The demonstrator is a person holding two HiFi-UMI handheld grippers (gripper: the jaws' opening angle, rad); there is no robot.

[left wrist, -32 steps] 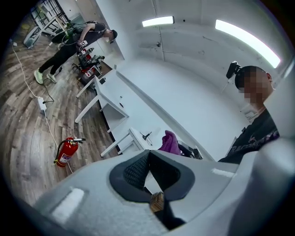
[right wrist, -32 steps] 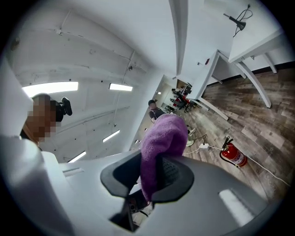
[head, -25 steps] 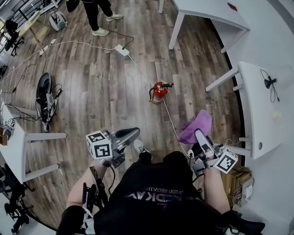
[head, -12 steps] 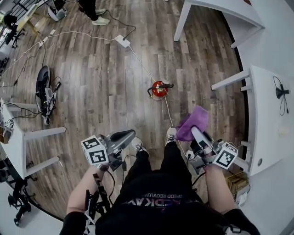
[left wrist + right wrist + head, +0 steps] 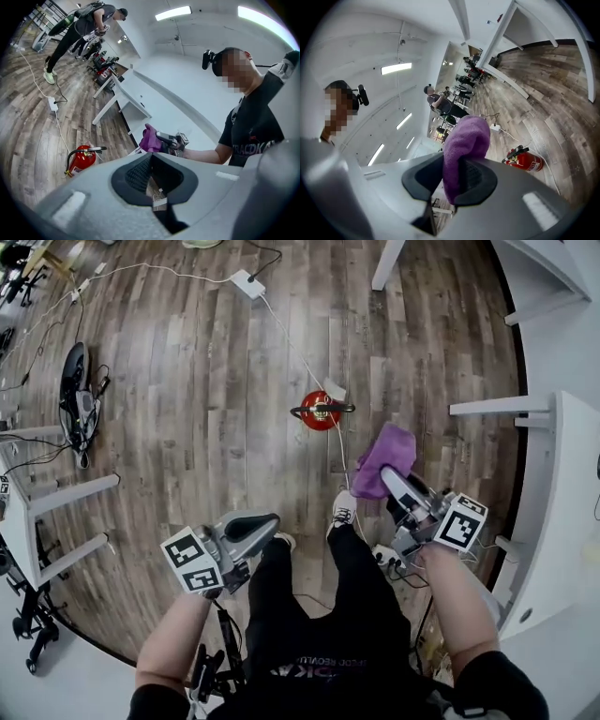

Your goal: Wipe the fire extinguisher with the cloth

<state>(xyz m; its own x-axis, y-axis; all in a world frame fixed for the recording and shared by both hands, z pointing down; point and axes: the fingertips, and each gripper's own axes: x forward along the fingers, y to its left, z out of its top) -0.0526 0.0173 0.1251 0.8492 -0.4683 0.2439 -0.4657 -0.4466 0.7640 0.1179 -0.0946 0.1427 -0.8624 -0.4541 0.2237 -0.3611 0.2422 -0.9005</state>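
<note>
Because the head view looks almost straight down, the fire extinguisher [image 5: 321, 411] shows there mostly as a round red top with a black handle and a loop of black hose. It stands on the wooden plank floor [image 5: 206, 427], just above the middle of the frame. Its label is too small to read. A thin white cable [image 5: 291, 343] runs from a white power strip [image 5: 248, 283] at the top edge down past the extinguisher; whether it touches the extinguisher I cannot tell.

The right gripper [image 5: 392, 482], right of centre, pinches the purple cloth [image 5: 384, 457]. The cloth is soft and fuzzy and bunches out ahead of the jaws, hiding their tips. In the right gripper view a fold of it sits squeezed between the dark ribbed pads, and the extinguisher's smooth red cylinder lies at lower right, well apart from the cloth.

The left gripper [image 5: 265, 521], lower left of centre, has its grey jaws pressed together with nothing between them. Its own view shows the extinguisher at lower left.

The person's dark shirt and legs cover the floor along the bottom of the head view, where only one pale shoe [image 5: 343, 512] pokes out. The white table [image 5: 562, 493] at right is cut off by the frame edge. A dark device [image 5: 75, 399] with tangled cords at upper left is hard to make out.
</note>
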